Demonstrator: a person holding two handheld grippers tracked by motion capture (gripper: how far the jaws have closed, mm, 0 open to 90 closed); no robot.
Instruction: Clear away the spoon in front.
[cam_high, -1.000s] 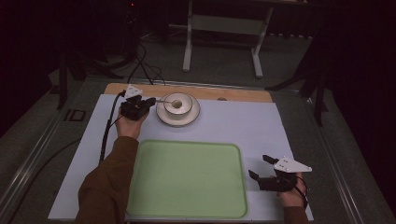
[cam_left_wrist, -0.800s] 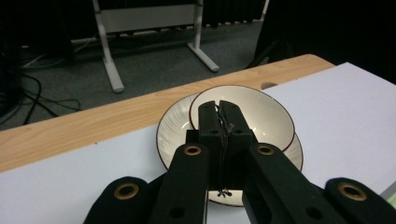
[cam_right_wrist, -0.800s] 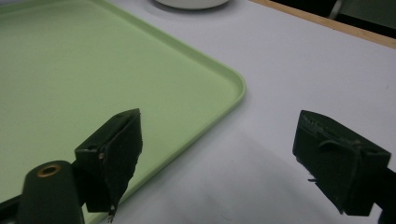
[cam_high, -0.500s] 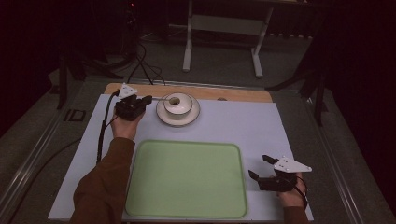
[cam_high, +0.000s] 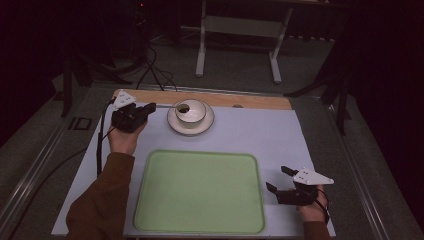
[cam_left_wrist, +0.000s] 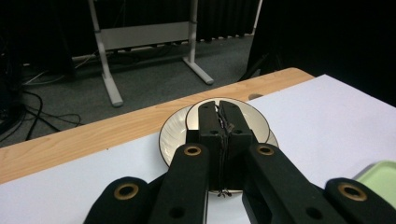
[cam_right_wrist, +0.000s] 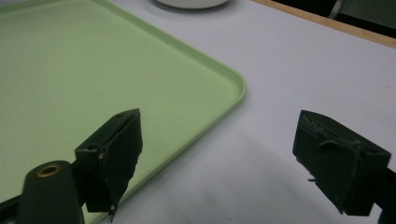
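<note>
The left hand-held gripper (cam_high: 150, 106) is held out at the far left of the counter (cam_high: 260, 135), its jaws pressed flat together and pointing right, its grey plate on top and a cable trailing down along the wrist; the left hand (cam_high: 122, 140) grips it from behind, with the brown-sleeved forearm (cam_high: 100, 200) reaching up from the near edge. The right hand-held gripper (cam_high: 279, 179) sits low at the near right, jaws spread wide apart and pointing left, the right hand (cam_high: 312, 207) behind it.

Left claw (cam_left_wrist: 219, 109): black jaws, brass-ringed screw holes, grey triangular plate, black cable. Right claw (cam_high: 278, 181): likewise black. Brown sleeve (cam_high: 102, 200).
</note>
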